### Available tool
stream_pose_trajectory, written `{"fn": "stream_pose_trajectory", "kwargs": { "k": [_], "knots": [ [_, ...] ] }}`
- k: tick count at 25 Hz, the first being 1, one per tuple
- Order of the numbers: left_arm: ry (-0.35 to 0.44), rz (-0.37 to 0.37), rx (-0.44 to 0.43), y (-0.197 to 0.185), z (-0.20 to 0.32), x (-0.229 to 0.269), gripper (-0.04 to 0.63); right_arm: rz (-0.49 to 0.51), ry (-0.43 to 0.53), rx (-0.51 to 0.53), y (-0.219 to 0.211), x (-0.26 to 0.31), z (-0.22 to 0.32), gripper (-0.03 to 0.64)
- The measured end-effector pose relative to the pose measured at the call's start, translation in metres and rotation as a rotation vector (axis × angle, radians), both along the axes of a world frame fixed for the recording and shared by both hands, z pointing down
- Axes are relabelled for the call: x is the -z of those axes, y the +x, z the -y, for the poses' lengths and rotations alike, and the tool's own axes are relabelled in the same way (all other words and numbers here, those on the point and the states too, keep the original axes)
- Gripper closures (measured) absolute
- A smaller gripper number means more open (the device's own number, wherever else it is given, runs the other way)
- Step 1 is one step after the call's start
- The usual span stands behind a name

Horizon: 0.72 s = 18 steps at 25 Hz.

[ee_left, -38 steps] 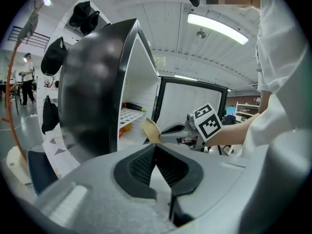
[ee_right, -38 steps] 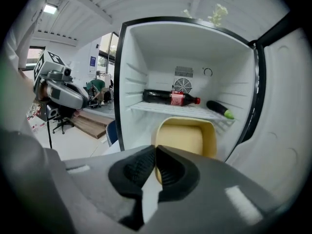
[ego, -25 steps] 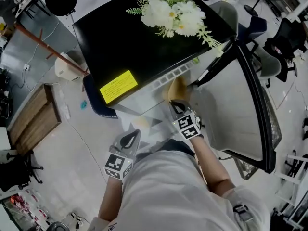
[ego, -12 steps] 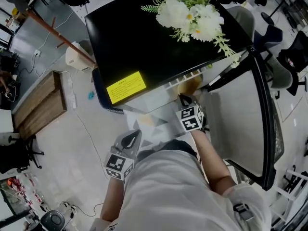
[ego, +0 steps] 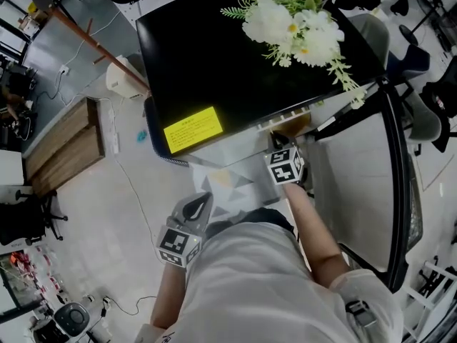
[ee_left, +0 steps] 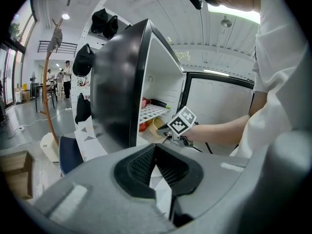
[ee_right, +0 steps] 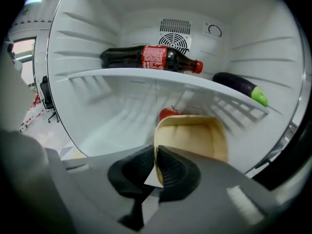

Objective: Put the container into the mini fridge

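Observation:
The black mini fridge (ego: 228,63) stands with its door (ego: 357,170) swung open to the right. My right gripper (ego: 278,143) reaches into the lower compartment, shut on the near rim of a tan, empty container (ee_right: 195,138). In the right gripper view the right gripper (ee_right: 156,152) pinches that rim, and the container hangs low under the white wire shelf (ee_right: 161,82). From above, only a sliver of the container (ego: 291,125) shows under the fridge top. My left gripper (ego: 198,202) hangs back outside the fridge, its jaws together and empty.
A cola bottle (ee_right: 151,57) and an eggplant (ee_right: 241,87) lie on the shelf. A red fruit (ee_right: 168,113) sits behind the container. White flowers (ego: 296,27) and a yellow sticker (ego: 193,128) are on the fridge top. A wooden bench (ego: 64,145) stands to the left.
My right gripper has pushed forward with the container, which has slid under the fridge top into the lower compartment. The left gripper has stayed where it was.

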<state>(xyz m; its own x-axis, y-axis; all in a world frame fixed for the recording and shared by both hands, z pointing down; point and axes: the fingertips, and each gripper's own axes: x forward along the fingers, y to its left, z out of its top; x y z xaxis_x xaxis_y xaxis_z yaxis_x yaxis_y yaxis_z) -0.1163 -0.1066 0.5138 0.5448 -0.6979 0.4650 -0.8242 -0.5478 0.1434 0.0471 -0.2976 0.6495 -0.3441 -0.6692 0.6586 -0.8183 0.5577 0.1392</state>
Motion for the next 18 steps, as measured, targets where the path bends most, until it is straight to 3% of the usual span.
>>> {"fn": "stream_pose_trajectory", "kwargs": {
  "k": [4,18],
  "knots": [
    [-0.006,0.003,0.003,0.001,-0.001,-0.001,0.592,0.007,0.003,-0.006,0.0,-0.006,0.006,0.568],
    [-0.005,-0.002,0.001,0.001,-0.004,-0.001,0.592,0.066,-0.034,-0.042,-0.007,-0.013,0.003,0.589]
  ]
}}
